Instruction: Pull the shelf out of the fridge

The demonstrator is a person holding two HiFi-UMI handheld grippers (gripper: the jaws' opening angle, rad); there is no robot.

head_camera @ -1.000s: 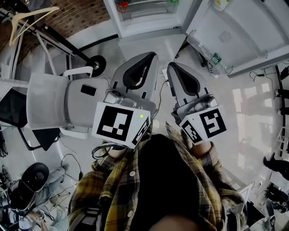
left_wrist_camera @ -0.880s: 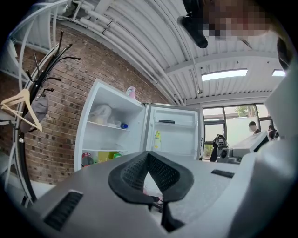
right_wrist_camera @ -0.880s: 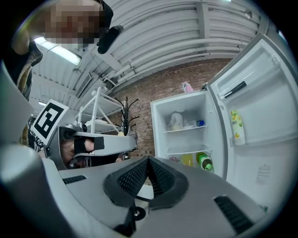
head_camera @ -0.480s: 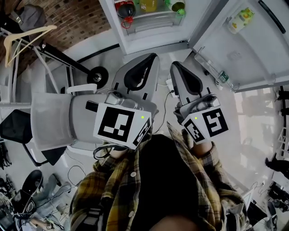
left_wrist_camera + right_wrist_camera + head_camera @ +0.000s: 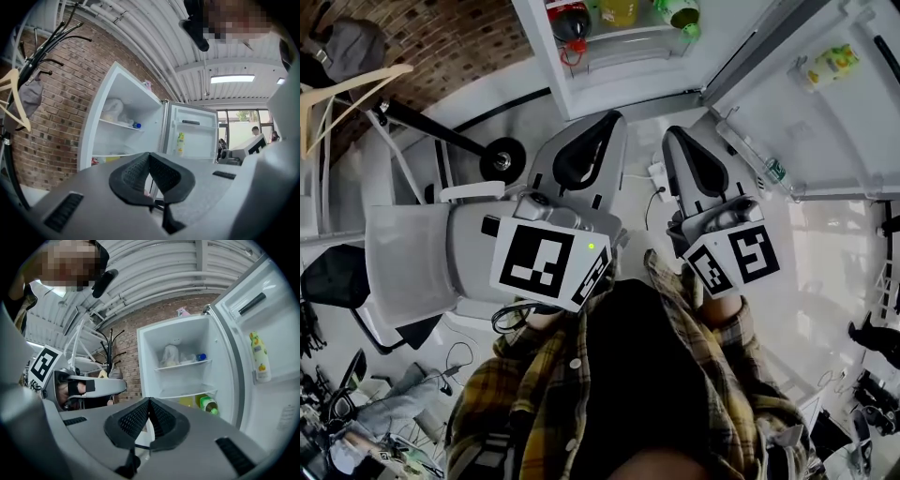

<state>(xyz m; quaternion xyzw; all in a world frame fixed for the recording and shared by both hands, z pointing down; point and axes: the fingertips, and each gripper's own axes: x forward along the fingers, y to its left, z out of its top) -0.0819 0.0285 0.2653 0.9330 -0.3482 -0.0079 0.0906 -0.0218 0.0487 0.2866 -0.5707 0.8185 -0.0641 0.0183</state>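
Head view: fridge at 12 o'clock is clipped by the top edge. I only get its lowest part, and the bottles are cut too. Fridge door runs out of frame at 2 o'clock. Hands are hidden under left gripper and right gripper.

Left gripper view: gripper body blocks everything below the lower shelf. Person at 3 o'clock is too small to read.

Right gripper view: white lump on the upper shelf, I can't tell what it is. Door clipped at 3 o'clock.
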